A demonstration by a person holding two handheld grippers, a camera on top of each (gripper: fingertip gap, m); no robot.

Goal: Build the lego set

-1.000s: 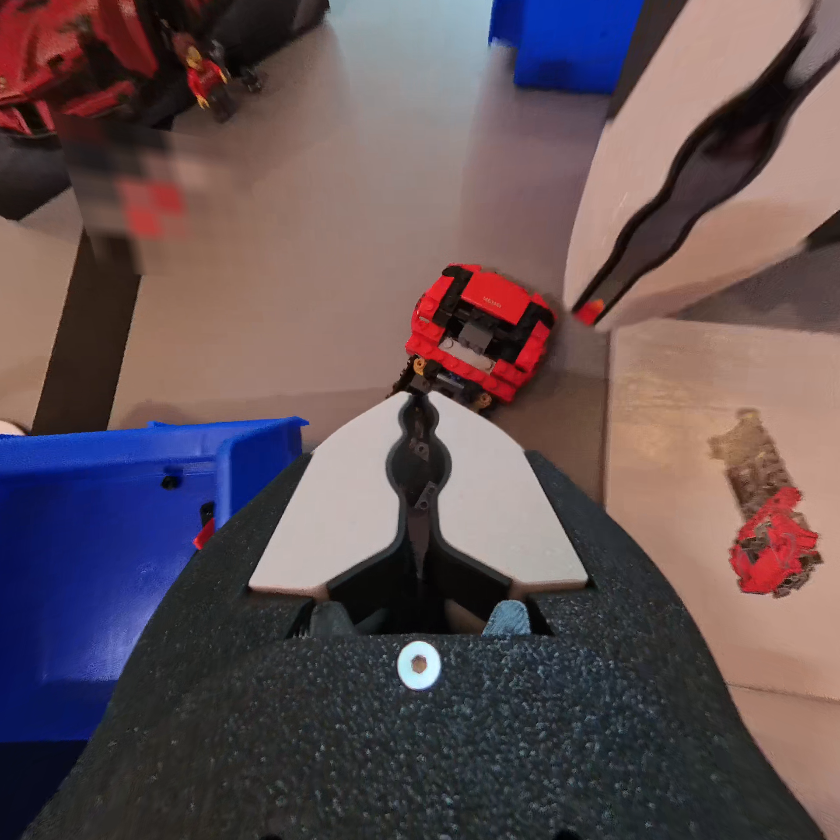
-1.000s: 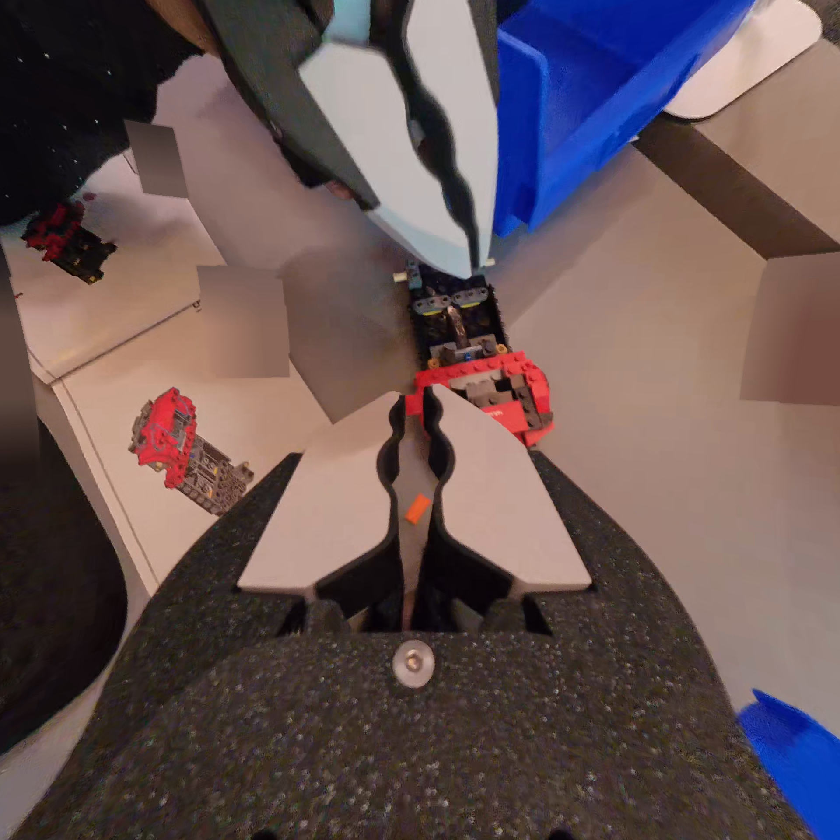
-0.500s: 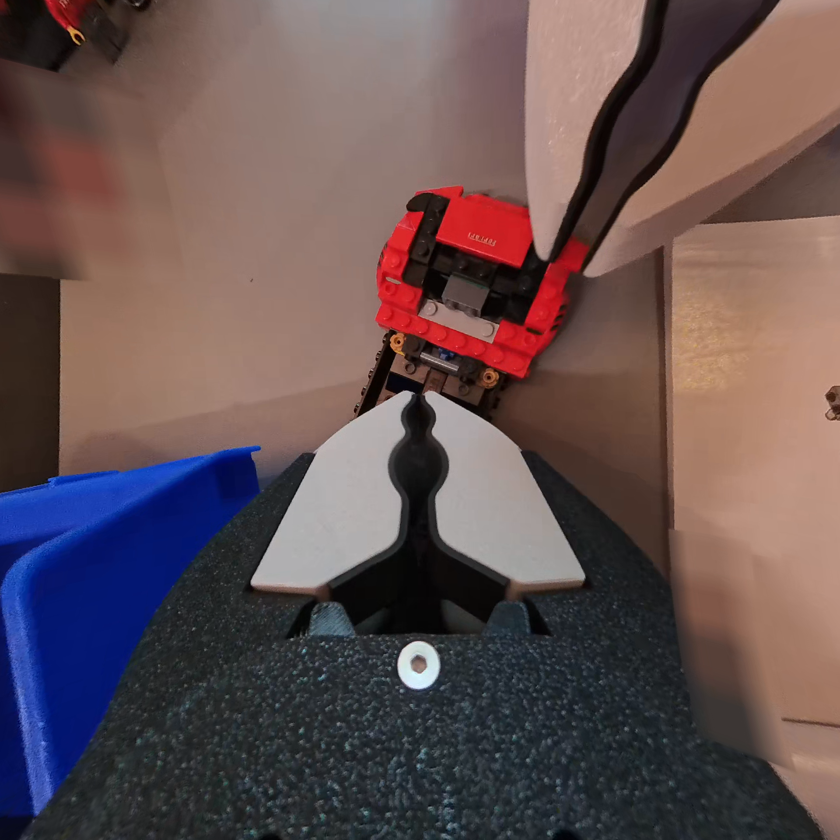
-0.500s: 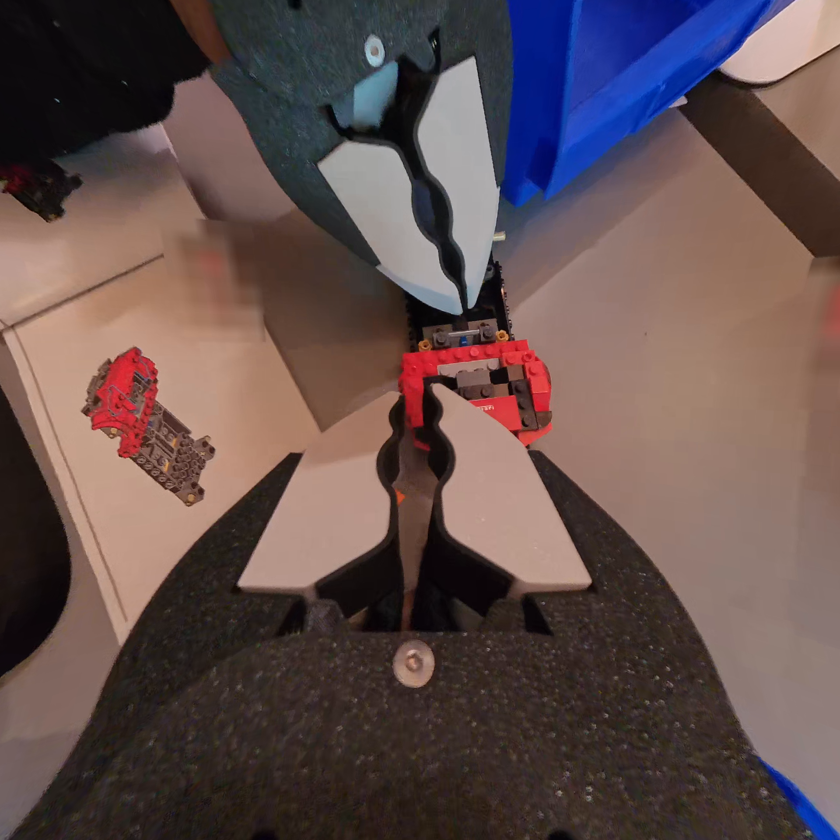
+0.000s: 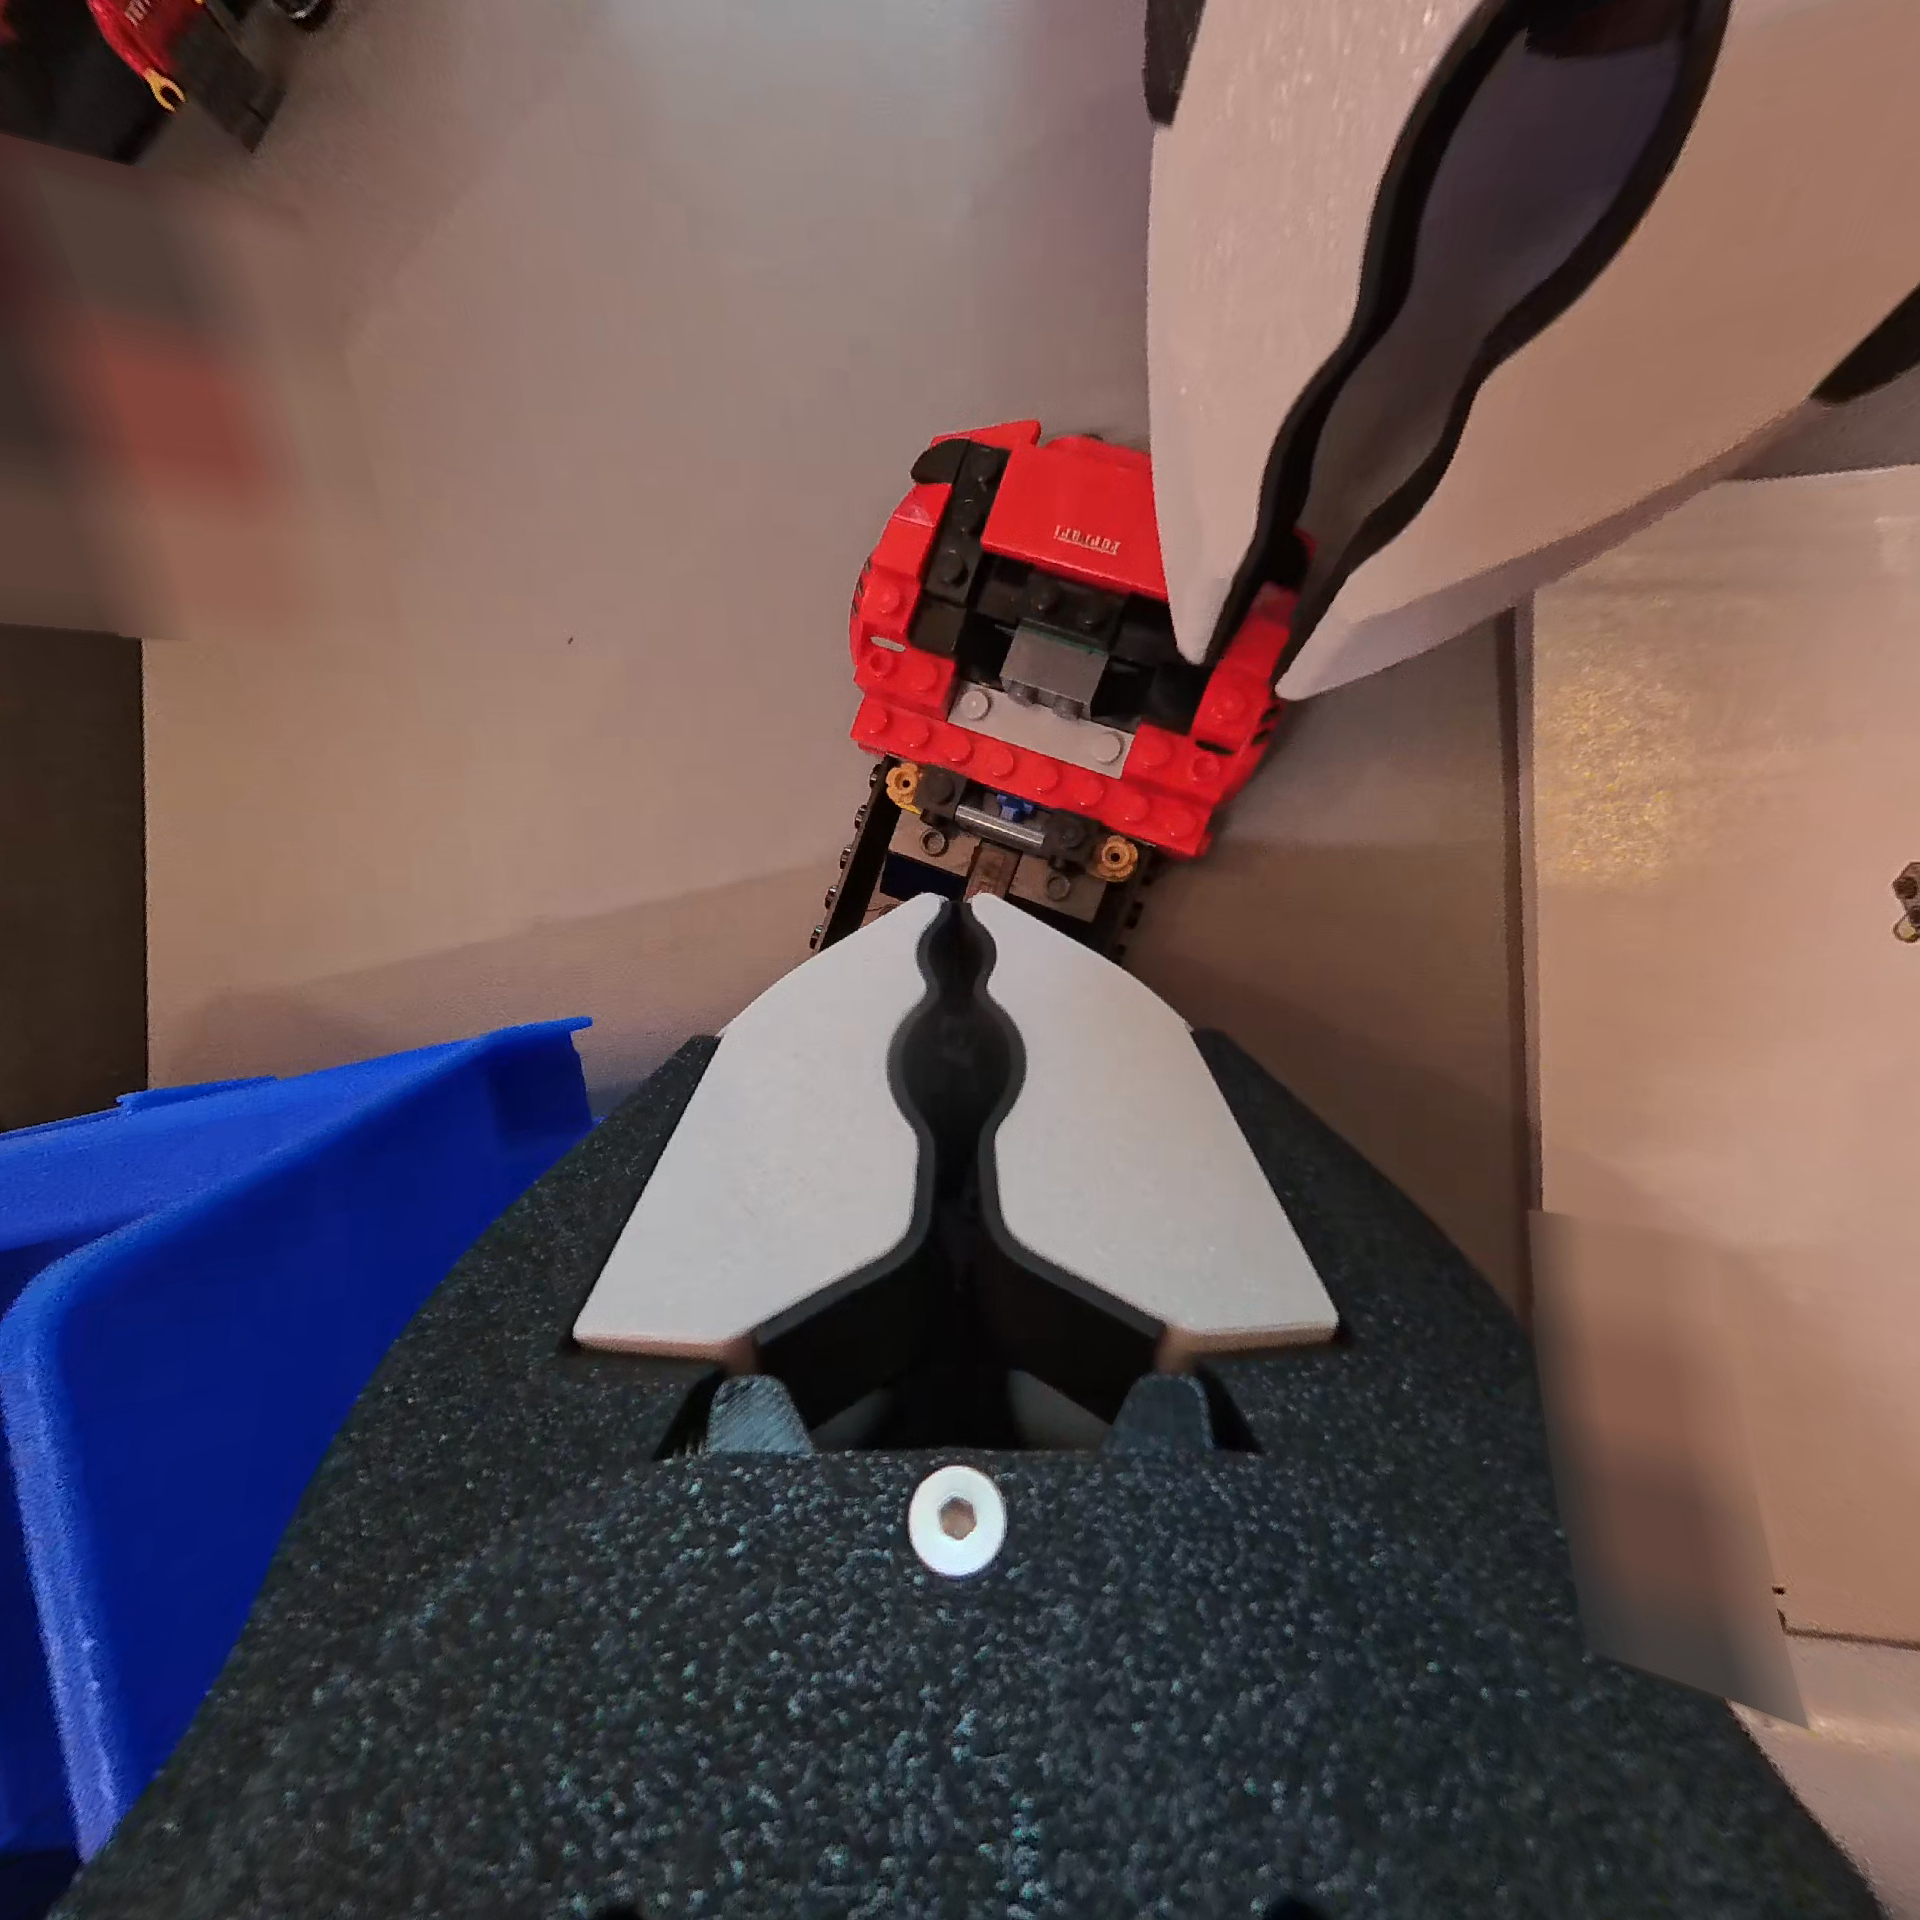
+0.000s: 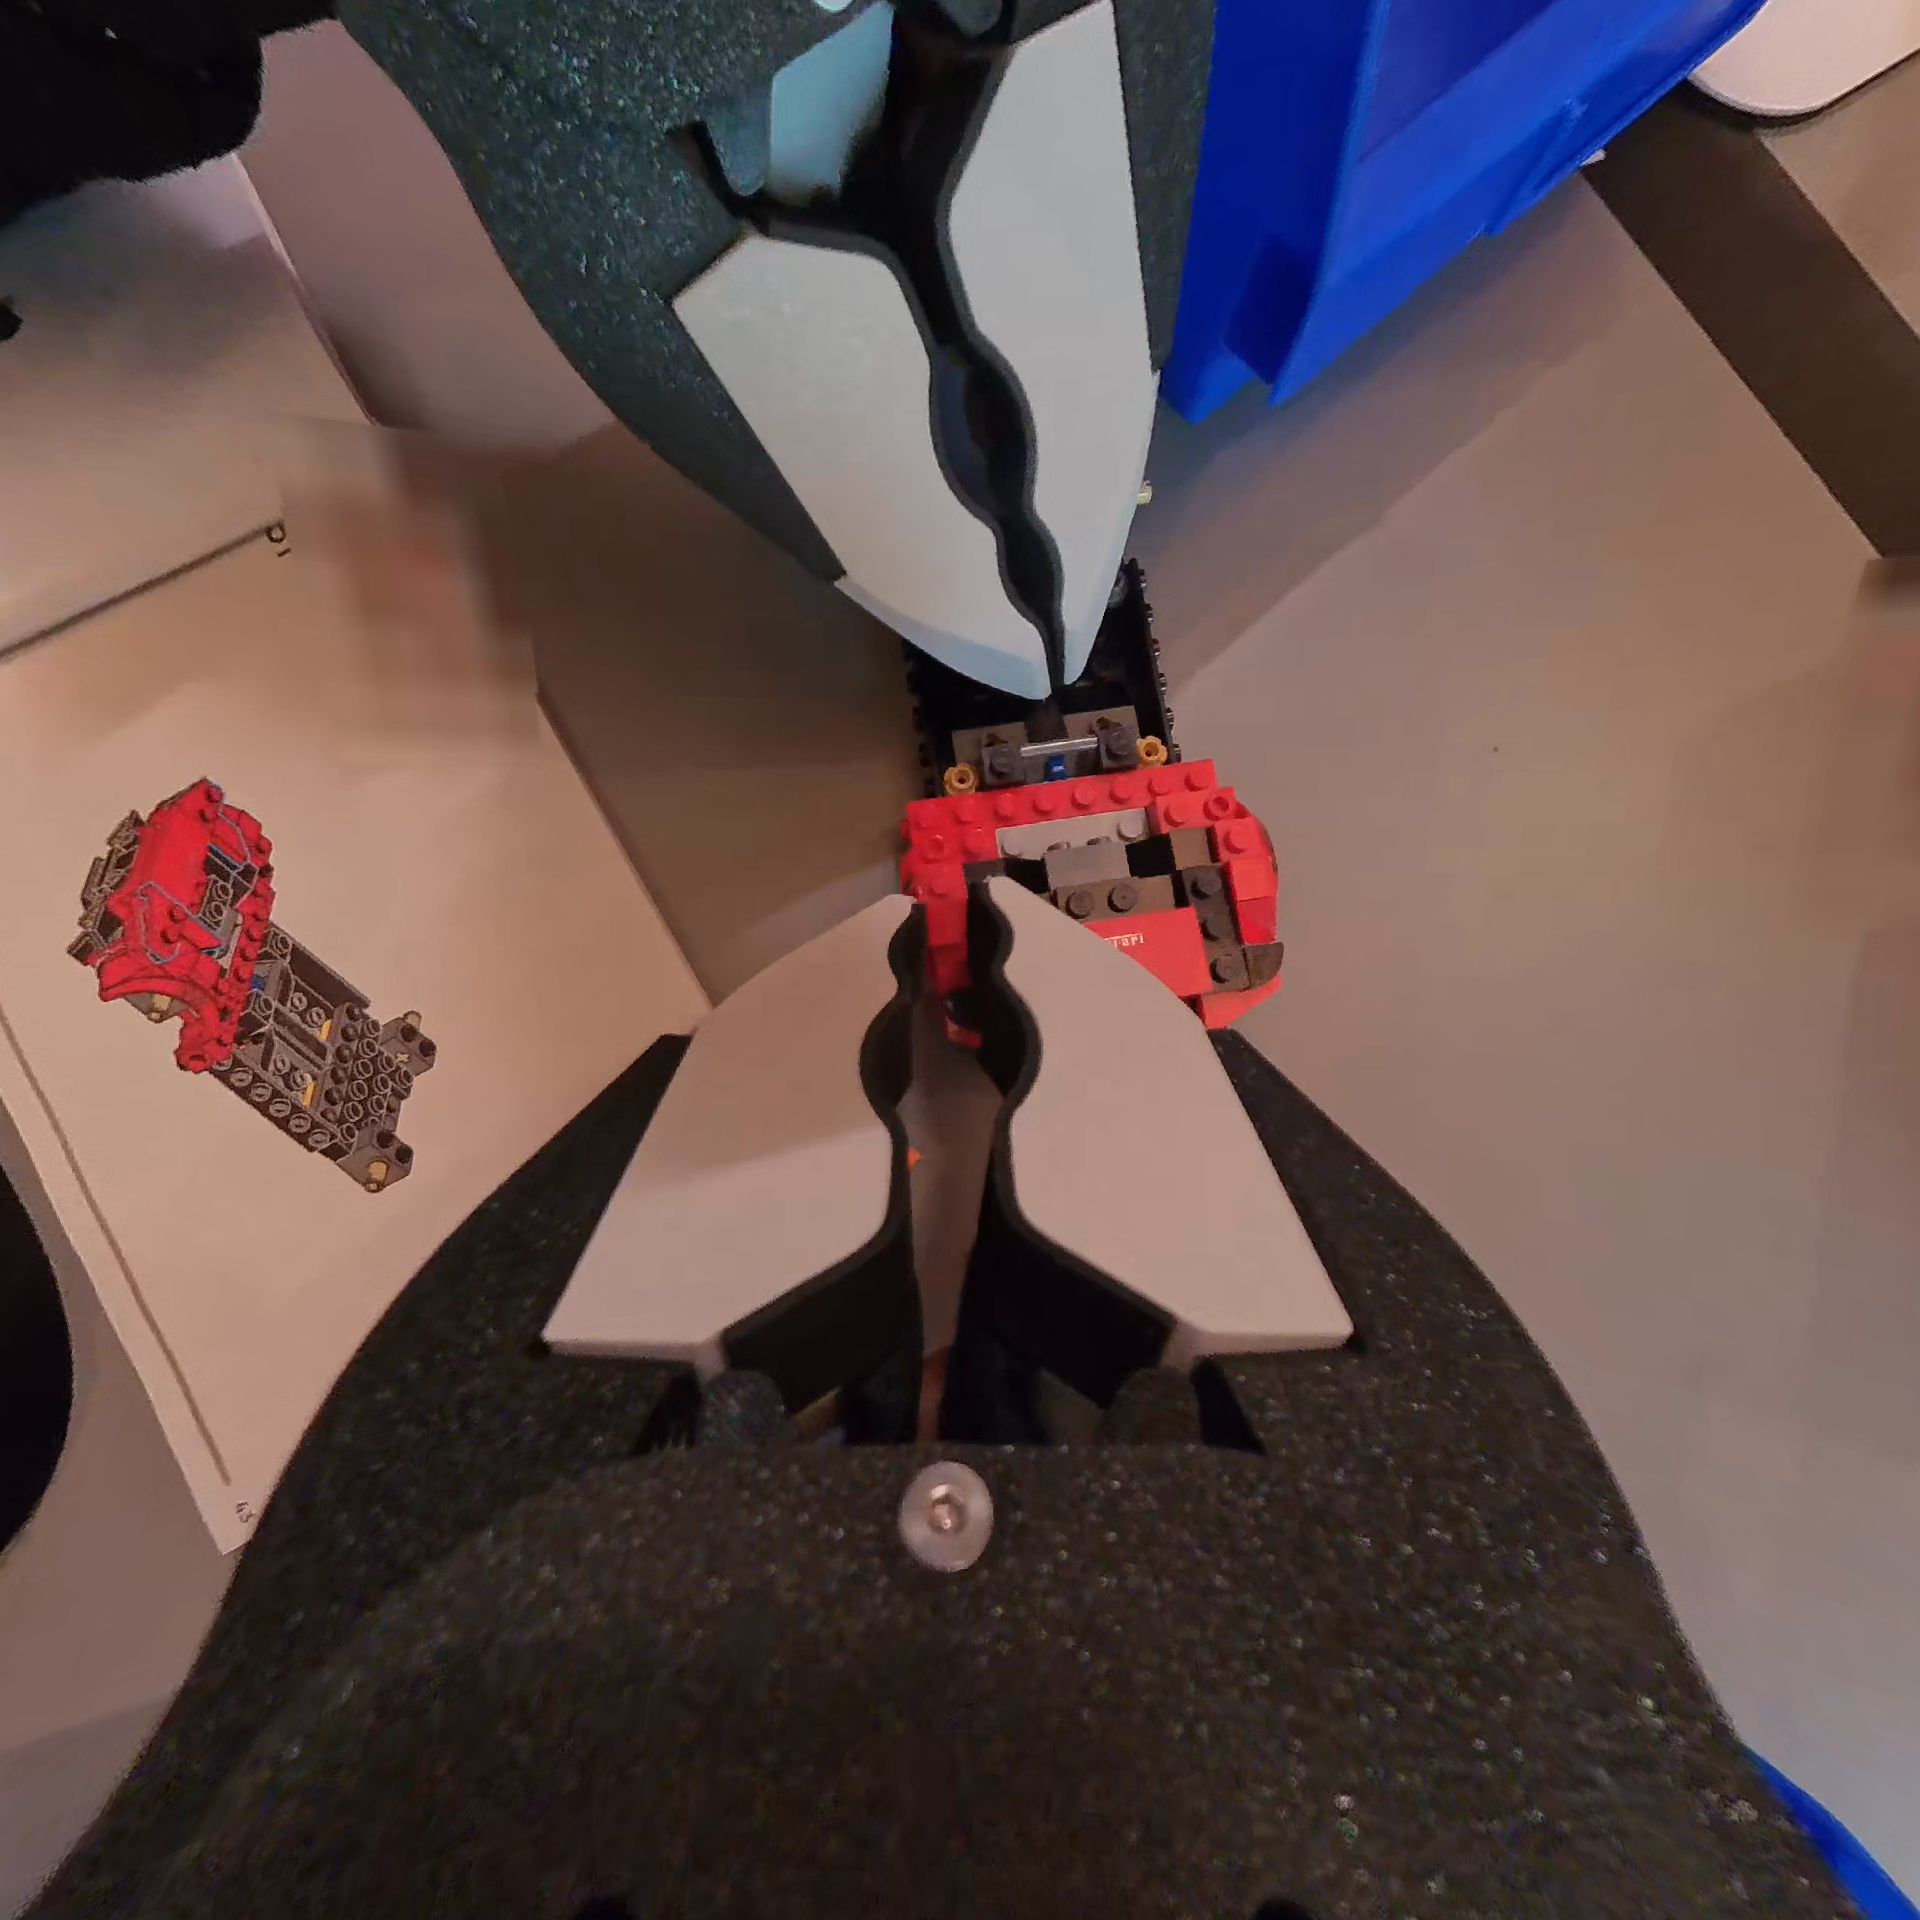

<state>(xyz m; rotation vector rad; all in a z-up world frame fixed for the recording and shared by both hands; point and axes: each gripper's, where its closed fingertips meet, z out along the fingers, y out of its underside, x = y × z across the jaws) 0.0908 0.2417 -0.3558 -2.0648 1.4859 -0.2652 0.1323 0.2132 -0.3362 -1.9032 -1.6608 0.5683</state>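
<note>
The left gripper (image 5: 958,906), its grey fingers pressed together, pins the black chassis end of the half-built red and black brick car (image 5: 1049,665) on the grey table (image 5: 520,623). Beyond, the right gripper (image 6: 945,909), narrowly parted, straddles the red body's edge; an orange speck shows in the gap, though whether it is pinched cannot be told. Pressing straight down against the braced chassis should seat any piece squarely.

Smooth grey tabletop (image 5: 623,520), dark seam between panels (image 6: 1766,332), soft warm light
</note>
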